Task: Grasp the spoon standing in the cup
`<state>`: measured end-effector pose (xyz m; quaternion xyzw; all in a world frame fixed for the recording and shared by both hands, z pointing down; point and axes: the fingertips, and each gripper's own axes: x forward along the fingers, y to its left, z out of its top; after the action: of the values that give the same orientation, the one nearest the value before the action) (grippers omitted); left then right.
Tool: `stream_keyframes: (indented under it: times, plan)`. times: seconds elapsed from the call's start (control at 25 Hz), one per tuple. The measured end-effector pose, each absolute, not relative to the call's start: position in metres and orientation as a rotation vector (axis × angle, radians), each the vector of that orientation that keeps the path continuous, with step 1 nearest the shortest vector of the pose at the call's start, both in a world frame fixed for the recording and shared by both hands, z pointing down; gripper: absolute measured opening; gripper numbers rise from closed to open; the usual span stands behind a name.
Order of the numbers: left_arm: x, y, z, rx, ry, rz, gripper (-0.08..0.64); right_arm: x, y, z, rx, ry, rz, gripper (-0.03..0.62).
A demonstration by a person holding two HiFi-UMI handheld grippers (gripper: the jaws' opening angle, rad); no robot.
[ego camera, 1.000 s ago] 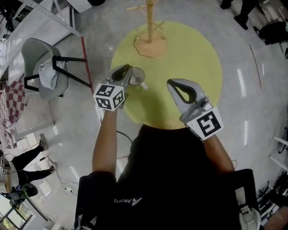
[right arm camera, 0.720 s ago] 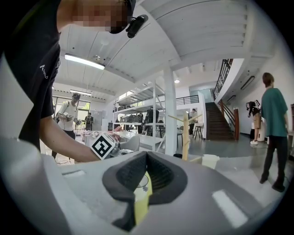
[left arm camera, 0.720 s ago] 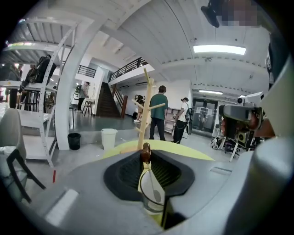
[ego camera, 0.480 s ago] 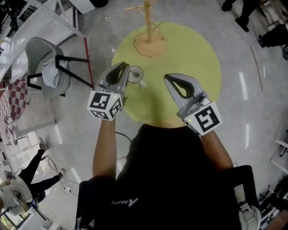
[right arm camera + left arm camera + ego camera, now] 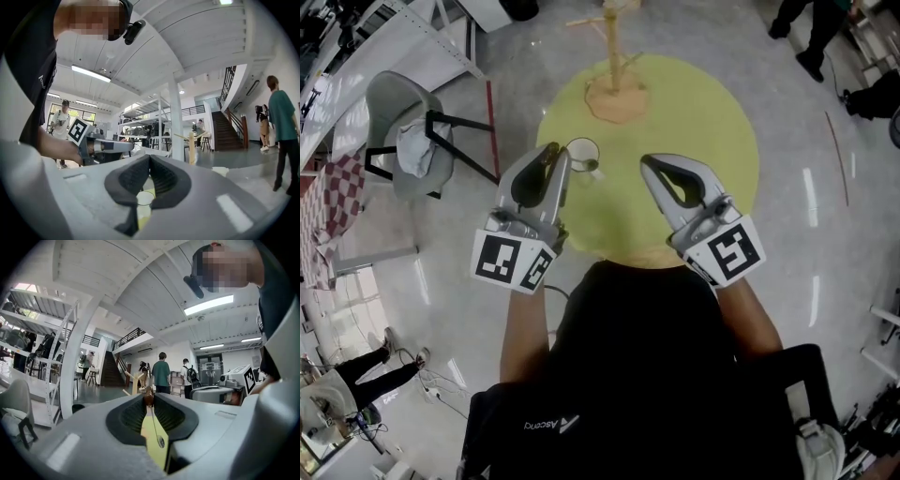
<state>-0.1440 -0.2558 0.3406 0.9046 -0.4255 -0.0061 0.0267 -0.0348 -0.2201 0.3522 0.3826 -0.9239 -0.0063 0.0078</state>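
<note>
My left gripper (image 5: 559,155) hovers just left of the white cup (image 5: 583,153) on the round yellow table (image 5: 698,112). In the left gripper view its jaws (image 5: 148,397) are shut on the brown top of a thin spoon (image 5: 154,425), whose small bowl hangs down between them over the yellow tabletop. The cup's mouth shows nothing standing in it from above. My right gripper (image 5: 646,165) is shut and empty, right of the cup; through its jaws (image 5: 149,158) I see the cup (image 5: 144,198) below and the left gripper (image 5: 96,146) across from it.
A wooden peg stand (image 5: 614,80) rises at the table's far side. A grey chair with a cloth (image 5: 403,141) stands on the floor to the left, beside white shelving. People stand on the floor at the back right (image 5: 811,33).
My left gripper has drawn back from over the cup toward the person, and the cup's mouth is now uncovered. The right gripper has barely shifted.
</note>
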Motion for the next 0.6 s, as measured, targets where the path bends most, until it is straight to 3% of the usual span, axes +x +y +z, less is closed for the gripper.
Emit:
stream_keyframes:
  times: [0.6]
  plan:
    - [-0.148,-0.228,0.318,2.792,-1.367,-0.092,0.058,-0.041,-0.203,0.339,1.176,-2.918,-0.028,0.003]
